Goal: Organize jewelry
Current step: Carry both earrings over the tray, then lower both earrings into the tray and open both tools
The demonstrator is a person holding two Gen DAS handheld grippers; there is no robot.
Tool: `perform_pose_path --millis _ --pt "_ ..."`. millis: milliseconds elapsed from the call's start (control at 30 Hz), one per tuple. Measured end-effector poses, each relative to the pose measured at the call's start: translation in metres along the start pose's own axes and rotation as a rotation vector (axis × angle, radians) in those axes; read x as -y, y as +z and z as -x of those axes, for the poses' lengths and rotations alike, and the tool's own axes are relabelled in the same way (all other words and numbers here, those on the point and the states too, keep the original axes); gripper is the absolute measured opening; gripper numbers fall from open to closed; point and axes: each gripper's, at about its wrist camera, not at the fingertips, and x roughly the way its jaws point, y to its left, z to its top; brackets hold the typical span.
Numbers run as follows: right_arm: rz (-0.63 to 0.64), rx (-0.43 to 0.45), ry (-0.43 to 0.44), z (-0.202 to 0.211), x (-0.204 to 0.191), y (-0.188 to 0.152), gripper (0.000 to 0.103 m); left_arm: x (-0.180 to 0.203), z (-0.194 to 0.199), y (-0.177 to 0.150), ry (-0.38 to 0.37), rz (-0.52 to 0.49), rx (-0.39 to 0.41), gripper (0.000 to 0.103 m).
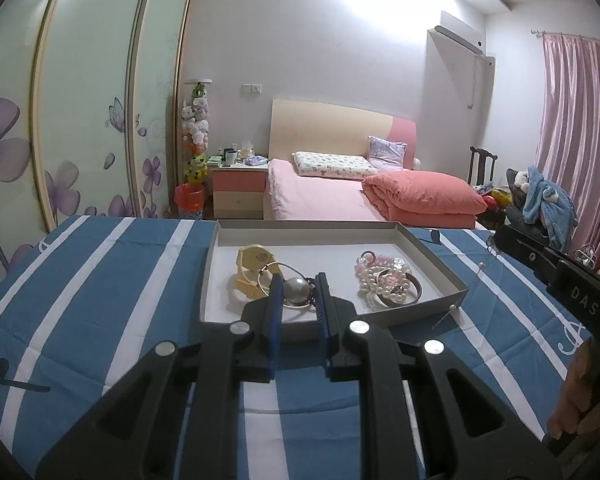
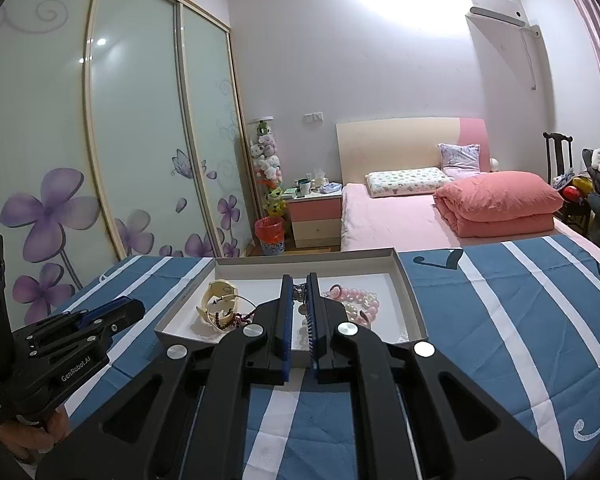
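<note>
Jewelry (image 1: 296, 286) lies in the tray (image 1: 440, 258), heaped at its near side: sorting looks barely begun. From the left wrist, the left gripper (image 1: 298, 280) stands parted before a pearl (image 1: 298, 290), gripping nothing; next it must close on one piece. From the right wrist, the right gripper (image 2: 298, 280) is narrowly parted, perhaps around a chain.

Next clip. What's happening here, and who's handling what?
A person holds a gripper in each hand over a shallow grey tray of jewelry on a blue striped cloth. The left gripper points at a large pearl piece beside a yellow watch, jaws apart, gripping nothing. The right gripper is aimed near the pink and white bead bracelets, jaws narrowly apart; whether it holds anything is unclear. All the jewelry lies in the tray.
</note>
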Motion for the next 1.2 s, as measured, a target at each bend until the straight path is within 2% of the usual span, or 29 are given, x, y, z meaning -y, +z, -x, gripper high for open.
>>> perform_pose_path --millis 333,600,1033,1200 --pt "-0.001 -0.002 -0.001 0.001 0.000 -0.002 0.008 0.000 -0.001 -0.001 -0.001 -0.001 0.001 0.017" --pt "0.006 0.033 -0.010 0.002 0.000 0.008 0.008 -0.001 -0.003 0.003 0.001 -0.007 0.017 0.017" --pt "0.038 0.102 -0.014 -0.023 -0.005 0.037 0.008 0.001 -0.024 0.036 -0.004 -0.029 0.077 0.017" --pt "0.050 0.105 -0.010 -0.040 -0.008 0.040 0.008 0.001 -0.043 0.044 -0.006 -0.026 0.070 0.017"
